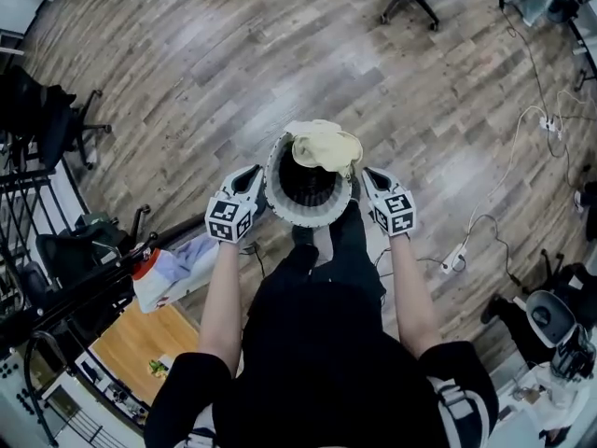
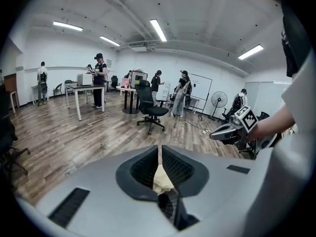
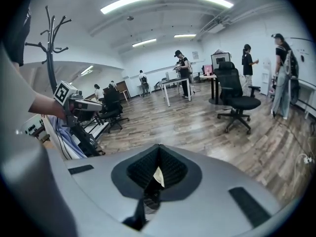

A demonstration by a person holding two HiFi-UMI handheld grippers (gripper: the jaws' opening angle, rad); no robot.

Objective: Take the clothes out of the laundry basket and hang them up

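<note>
Laundry basket (image 1: 280,203) gripped at both sides: left claw (image 1: 257,177) and right claw (image 1: 366,177) each closed on pale sliver, apparently basket rim. Cream garment (image 1: 325,147) lies over far rim, not yet taken out. Coat stand (image 3: 49,38) hooks bare. Hanging seemingly all still to do

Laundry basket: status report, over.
Both shut on laundry basket rim: left gripper one side, right gripper opposite. Cream cloth draped over far rim. Nothing covering it.

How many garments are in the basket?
1: a pale yellow garment draped over the laundry basket's far rim; more may lie hidden in its dark interior.
</note>
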